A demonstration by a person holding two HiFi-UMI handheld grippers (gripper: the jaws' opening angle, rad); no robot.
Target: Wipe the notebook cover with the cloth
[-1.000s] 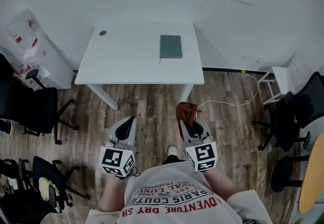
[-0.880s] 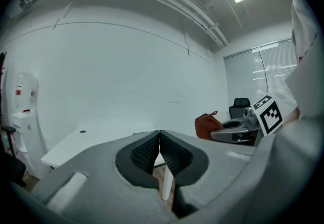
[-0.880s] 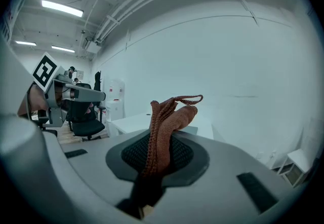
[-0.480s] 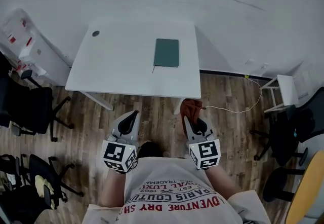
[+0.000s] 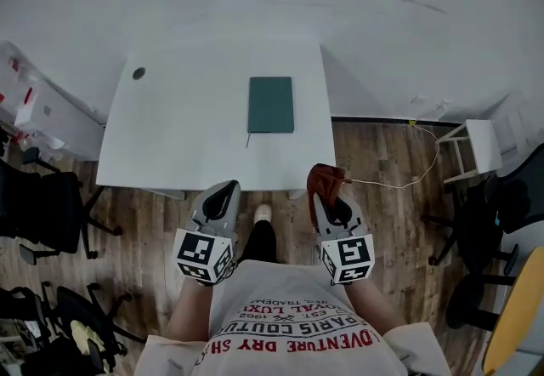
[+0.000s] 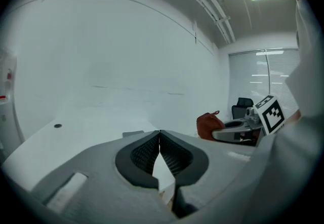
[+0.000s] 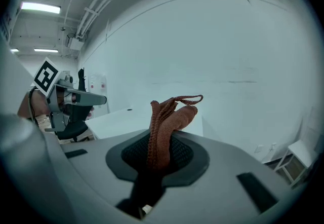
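Note:
A dark green notebook (image 5: 271, 105) lies flat on the white table (image 5: 187, 136), towards its right half. My right gripper (image 5: 327, 196) is shut on a rust-brown cloth (image 5: 324, 179), held just off the table's near right corner; the cloth (image 7: 167, 124) sticks up from between the jaws. The left gripper (image 5: 219, 200) is shut with nothing in it, at the table's near edge and below-left of the notebook. In the left gripper view its jaws (image 6: 159, 134) meet at the tips, and the right gripper with the cloth (image 6: 208, 125) shows to the side.
A small dark round cap (image 5: 138, 73) is set in the table's far left. Black office chairs (image 5: 42, 213) stand left, another chair (image 5: 501, 196) right. A white stool (image 5: 472, 149) and a cable (image 5: 399, 183) lie on the wooden floor at right. A white wall is behind the table.
The view has closed in on the table: both grippers have come from over the floor up to the table's near edge. The cloth stays in the right gripper.

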